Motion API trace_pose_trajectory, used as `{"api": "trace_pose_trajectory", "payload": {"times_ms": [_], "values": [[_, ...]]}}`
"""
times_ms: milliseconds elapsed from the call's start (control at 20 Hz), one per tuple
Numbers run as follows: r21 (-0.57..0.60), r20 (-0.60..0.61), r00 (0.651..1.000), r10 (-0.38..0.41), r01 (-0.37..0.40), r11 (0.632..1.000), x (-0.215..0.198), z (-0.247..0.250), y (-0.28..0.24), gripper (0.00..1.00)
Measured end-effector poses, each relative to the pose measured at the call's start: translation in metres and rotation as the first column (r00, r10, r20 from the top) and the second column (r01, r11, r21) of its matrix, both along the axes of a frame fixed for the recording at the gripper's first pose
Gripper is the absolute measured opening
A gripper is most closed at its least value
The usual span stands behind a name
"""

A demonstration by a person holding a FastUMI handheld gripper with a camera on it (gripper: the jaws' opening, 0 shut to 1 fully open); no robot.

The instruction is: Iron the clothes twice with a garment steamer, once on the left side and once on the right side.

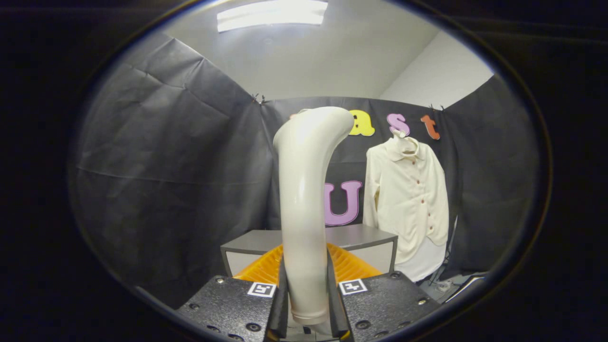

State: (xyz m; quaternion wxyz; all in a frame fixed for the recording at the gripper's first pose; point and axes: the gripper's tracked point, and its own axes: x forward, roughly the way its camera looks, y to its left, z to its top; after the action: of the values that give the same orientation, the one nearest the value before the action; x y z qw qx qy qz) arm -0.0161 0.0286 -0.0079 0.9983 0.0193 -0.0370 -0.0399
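Steamer (306,204) stands upright between my fingers, its pale handle rising straight at twelve o'clock and its head bending toward one o'clock at the top. My gripper (306,304) is clamped on the lower part of the handle, both fingers pressing its sides; the grip looks square and the tool shows no tilt.

Shirt (408,204), cream with a row of dark buttons, hangs on the booth wall at about two o'clock from the steamer, well beyond my fingers and apart from the steamer head. It hangs front outward, sleeves down, collar at the top. A grey table (361,237) sits beyond the fingers at twelve o'clock, to the shirt's left and lower.

Finding: the tool is in hand and the approach is the step under way. Steamer head and cloth are not in contact, so I judge that neither pass is begun.

Next move, in my judgement: carry the steamer toward two o'clock, turn its head to face the cloth, and bring it onto one side of the button row near the shoulder for a downward stroke. The grip must stay firm so the handle does not twist.
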Motion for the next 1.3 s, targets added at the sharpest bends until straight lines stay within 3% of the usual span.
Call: {"api": "trace_pose_trajectory", "payload": {"times_ms": [1300], "values": [[0.0, -0.01, 1.0, -0.007, 0.007, 1.0, -0.0004, -0.0044, -0.005, 0.34]]}}
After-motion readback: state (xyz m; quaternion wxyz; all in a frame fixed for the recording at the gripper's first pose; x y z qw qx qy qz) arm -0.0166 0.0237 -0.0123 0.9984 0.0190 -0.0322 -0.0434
